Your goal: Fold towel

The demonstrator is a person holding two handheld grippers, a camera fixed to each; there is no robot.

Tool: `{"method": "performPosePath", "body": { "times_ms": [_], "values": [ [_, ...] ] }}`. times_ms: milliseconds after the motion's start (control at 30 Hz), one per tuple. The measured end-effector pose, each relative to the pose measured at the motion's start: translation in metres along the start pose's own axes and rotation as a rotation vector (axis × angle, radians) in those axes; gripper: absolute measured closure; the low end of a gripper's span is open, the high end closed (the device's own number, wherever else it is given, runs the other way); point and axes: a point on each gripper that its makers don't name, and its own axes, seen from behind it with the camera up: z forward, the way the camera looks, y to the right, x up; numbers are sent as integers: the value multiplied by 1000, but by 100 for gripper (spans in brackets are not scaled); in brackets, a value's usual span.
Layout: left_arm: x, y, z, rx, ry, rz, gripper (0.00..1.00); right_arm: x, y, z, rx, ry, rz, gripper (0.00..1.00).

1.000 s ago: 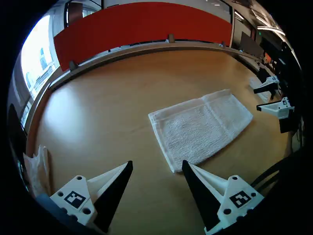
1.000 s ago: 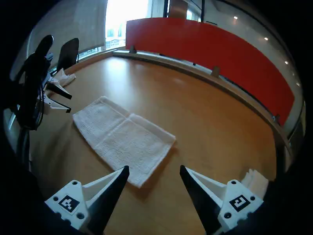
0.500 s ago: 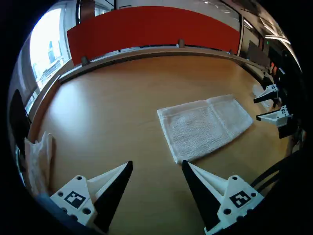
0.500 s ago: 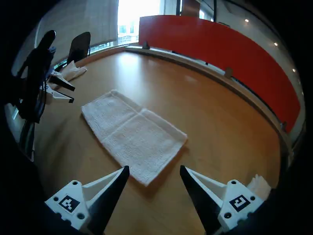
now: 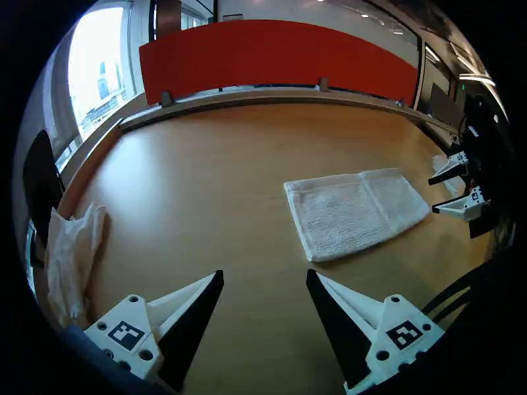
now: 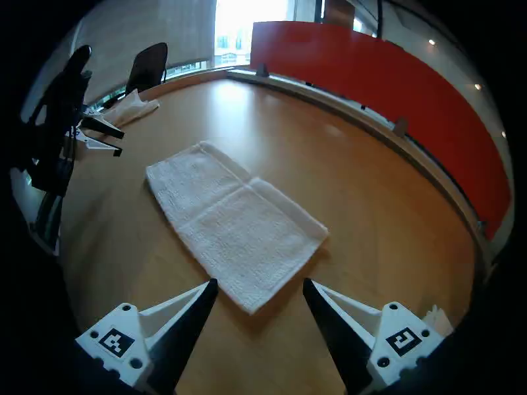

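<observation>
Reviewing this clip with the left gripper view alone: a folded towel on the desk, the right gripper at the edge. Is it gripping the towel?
Observer: No. In the right gripper view the right gripper is open; the near corner of the towel shows between its spread fingers, ungripped.
Operator: And the left gripper, seen from there?
Observer: The left gripper is open too, apart from the towel, next to a crumpled white cloth.

From my left gripper view I look low over the worktop [image 5: 197,171] toward the red screen [image 5: 283,56] on its far edge. The right gripper view seems angled in from the opposite side. Both share the towel [image 5: 356,210].
</observation>
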Motion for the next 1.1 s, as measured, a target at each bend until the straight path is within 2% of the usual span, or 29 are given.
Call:
{"method": "performPosePath", "body": {
  "times_ms": [300,433,700,867,1033,1100],
  "values": [
    [-6,-6,-10,16,19,-14,7,-12,-2,3,16,-27,-9,0],
    [-8,-8,-14,17,36,-18,7,-18,-5,5,26,-38,-11,4],
    [-15,-12,-21,20,50,-22,7,-31,-2,10,28,-72,-11,29],
    [-20,-15,-25,22,47,-30,7,-35,-7,12,56,-85,2,47],
    [-22,-20,-28,26,47,-28,7,-36,-7,14,68,-90,14,60],
    [-23,-22,-30,28,47,-28,7,-38,-6,14,72,-94,18,60]
  ]
}}
